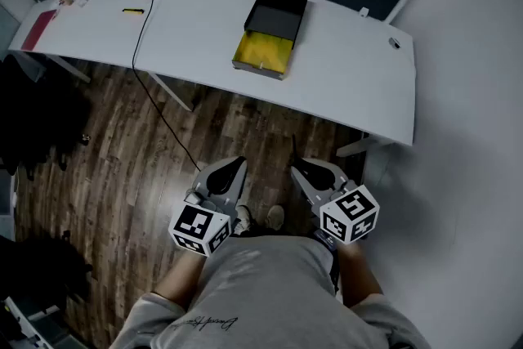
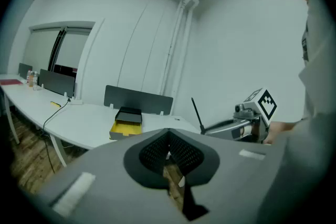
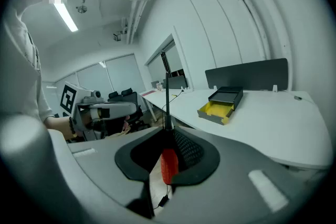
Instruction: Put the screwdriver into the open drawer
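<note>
Right gripper view: my right tongs [image 3: 169, 139] are clenched on the screwdriver [image 3: 168, 164] by its red ribbed handle, the best hold, I judge. It should be light and stiff, its thin shaft slippery. My left tongs [image 2: 169, 135] are closed, empty. The open drawer [image 1: 263, 53] sits on the counter [image 1: 343, 69] at 12 o'clock.

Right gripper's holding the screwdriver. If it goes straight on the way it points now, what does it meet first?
Probably the front edge of the white table, left of the open drawer; the tip of the held screwdriver would touch first. The way there looks free, though depth is unclear.
</note>
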The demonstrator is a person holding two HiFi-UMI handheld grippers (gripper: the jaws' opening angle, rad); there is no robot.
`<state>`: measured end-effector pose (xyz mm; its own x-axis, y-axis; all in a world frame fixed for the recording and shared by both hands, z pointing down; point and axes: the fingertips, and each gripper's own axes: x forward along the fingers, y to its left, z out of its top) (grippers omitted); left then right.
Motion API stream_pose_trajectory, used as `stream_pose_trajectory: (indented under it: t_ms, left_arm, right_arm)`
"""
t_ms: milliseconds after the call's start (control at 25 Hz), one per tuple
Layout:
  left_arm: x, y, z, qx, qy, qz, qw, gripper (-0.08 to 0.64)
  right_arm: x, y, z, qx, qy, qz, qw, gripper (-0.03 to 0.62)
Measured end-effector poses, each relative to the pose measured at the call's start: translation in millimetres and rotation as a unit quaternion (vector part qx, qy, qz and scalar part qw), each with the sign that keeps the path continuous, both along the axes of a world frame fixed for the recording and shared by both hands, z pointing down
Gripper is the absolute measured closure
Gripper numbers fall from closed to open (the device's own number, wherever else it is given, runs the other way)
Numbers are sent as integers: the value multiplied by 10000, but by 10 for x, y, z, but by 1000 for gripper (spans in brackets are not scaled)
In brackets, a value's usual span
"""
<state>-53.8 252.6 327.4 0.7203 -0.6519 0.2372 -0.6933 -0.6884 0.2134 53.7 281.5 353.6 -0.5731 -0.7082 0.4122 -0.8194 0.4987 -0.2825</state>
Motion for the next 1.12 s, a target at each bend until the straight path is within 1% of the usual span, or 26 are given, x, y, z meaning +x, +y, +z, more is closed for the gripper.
stream_pose_trajectory:
  t_ms: [200, 440, 560, 720, 1120]
  left_arm:
    - [-51, 81, 39, -35, -68, 16, 10000, 560]
    - [-99, 132, 12, -6, -54, -45, 10000, 560]
    - [-116, 159, 1, 12, -40, -99, 9999, 560]
    - [-130, 203, -24, 31, -36, -159, 9999, 560]
    - [-71, 314, -59, 77, -46, -421, 9991, 560]
  right_arm:
    - [-78, 68, -15, 28, 30, -21, 10000, 518]
    - [-136, 136, -19, 36, 65, -83, 9999, 518]
    - [-135, 165, -32, 48, 22, -96, 9999, 518]
    - [-126, 204, -78, 35, -183, -104, 9998, 518]
    - [-50, 324, -85, 59, -142, -349, 9993, 518]
